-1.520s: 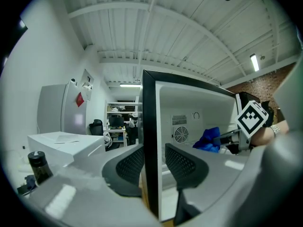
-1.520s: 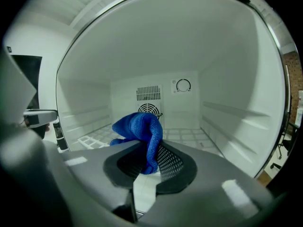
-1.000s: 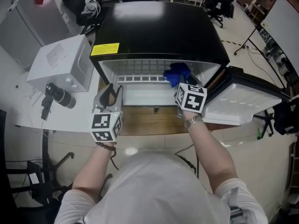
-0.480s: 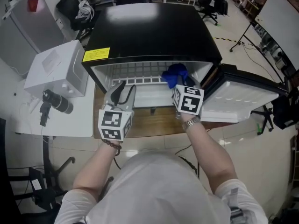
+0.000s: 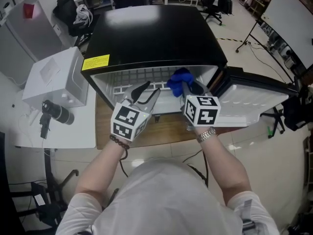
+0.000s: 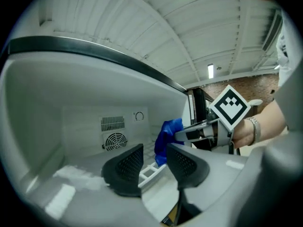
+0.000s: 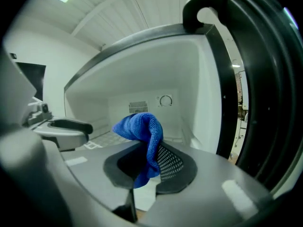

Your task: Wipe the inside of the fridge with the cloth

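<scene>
At far left, a white box (image 5: pixel 51 77) with flat, smooth sides on a white table (image 5: pixel 73 133), a black cylindrical camera (image 5: pixel 53 112) just in front of it. Next, a black fridge (image 5: pixel 156 33) with a glossy top and a yellow label (image 5: pixel 96 62) at its front left corner, its door (image 5: pixel 254 99) swung wide to the right. Inside, smooth white plastic walls, a white wire shelf (image 5: pixel 142 76), and on the back wall a round fan grille (image 6: pixel 115 140) under a slotted vent.

Then the left gripper (image 5: pixel 148 89) at the fridge mouth, left of centre: dark, dimpled jaws apart and just opened wider, nothing between them.

Further right, the cloth (image 5: pixel 178 78), inside the fridge at the right of the opening: blue, soft, knitted-looking, bunched into a folded hump. Beside it the right gripper (image 5: pixel 188 88), jaws clamped on the cloth's lower fold, the rest standing up above them.

Against a second ago: left gripper shifted right, from the fridge's front left corner to the opening. Right gripper and cloth in nearly the same spot.
</scene>
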